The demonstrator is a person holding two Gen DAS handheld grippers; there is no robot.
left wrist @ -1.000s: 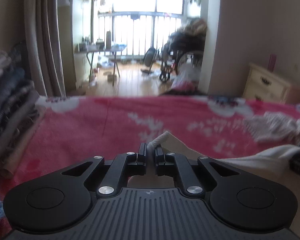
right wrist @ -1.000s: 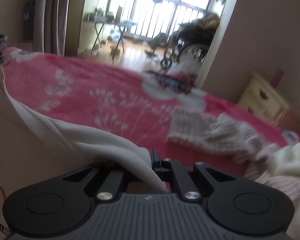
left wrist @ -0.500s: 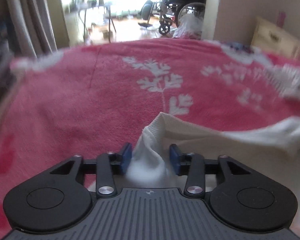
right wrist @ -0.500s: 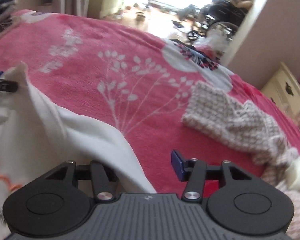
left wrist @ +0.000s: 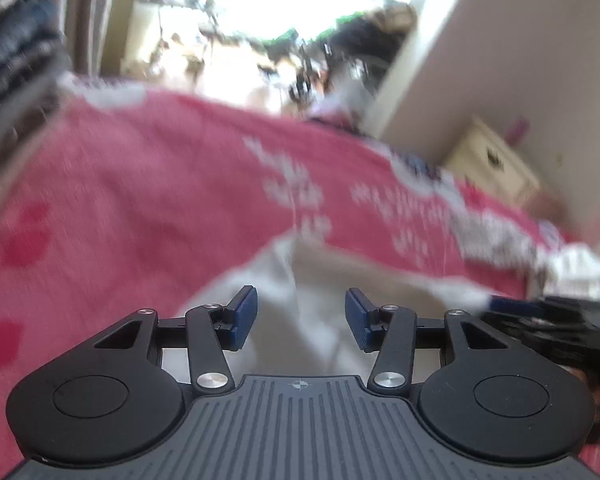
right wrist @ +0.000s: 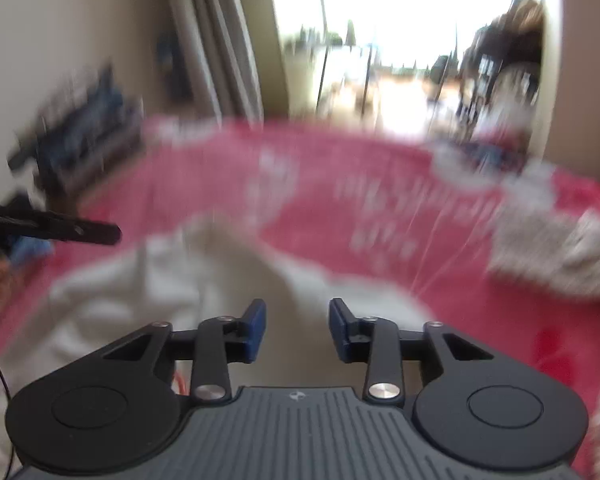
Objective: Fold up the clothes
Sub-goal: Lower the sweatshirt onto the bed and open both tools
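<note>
At the far left, a stack of folded clothes [left wrist: 12, 64] sits at the edge of the red floral bedspread [left wrist: 140, 208]. On that bedspread lies the cream garment [left wrist: 340, 280]. The left gripper [left wrist: 301, 318] hangs over the garment's left part, jaws opening, nothing pinched. The right gripper [right wrist: 297, 330] hovers over it too, jaws closing, seemingly on nothing, though blur hinders. Right of the garment lies a knitted piece [right wrist: 548, 256].

Left claw [left wrist: 301, 318], jaws opening, above white garment [left wrist: 324, 280] on red floral blanket [left wrist: 148, 200].
</note>
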